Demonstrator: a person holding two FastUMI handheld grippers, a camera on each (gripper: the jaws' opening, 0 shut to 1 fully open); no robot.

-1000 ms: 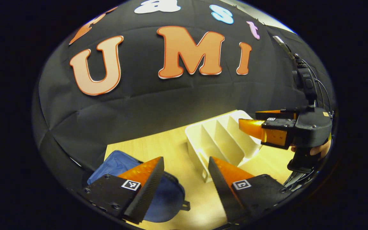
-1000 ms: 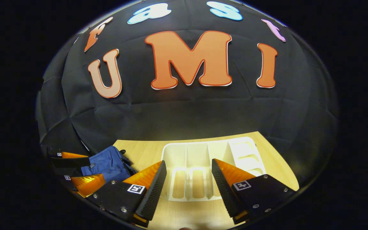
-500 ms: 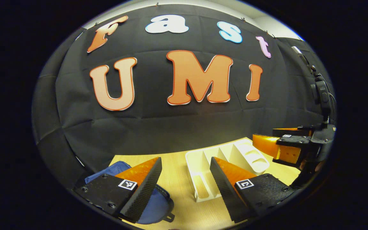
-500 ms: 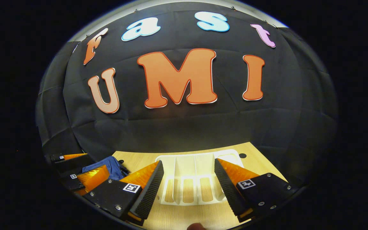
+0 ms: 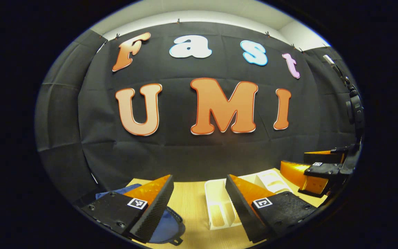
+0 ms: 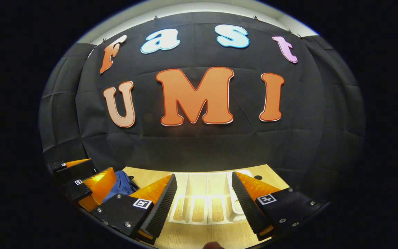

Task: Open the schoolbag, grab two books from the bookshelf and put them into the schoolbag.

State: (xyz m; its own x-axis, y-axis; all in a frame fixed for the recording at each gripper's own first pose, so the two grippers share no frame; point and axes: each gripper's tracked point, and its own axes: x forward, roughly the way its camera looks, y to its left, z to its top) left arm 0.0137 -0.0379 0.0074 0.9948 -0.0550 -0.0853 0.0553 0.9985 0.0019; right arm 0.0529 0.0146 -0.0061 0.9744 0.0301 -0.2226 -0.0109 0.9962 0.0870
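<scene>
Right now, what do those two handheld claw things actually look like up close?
Each gripper, left and right, has two wedge-shaped fingers with ridged inner faces, on black blocks fixed with screws. Each block carries a small square black-and-white marker. Dark cables rise above the right one.

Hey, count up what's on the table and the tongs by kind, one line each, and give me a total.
Blue schoolbag: 1
White bookshelf: 1
Tongs, both open and holding nothing: 2, the left tongs and the right tongs
Books in the bookshelf slots that show: 0
Total: 4
</scene>
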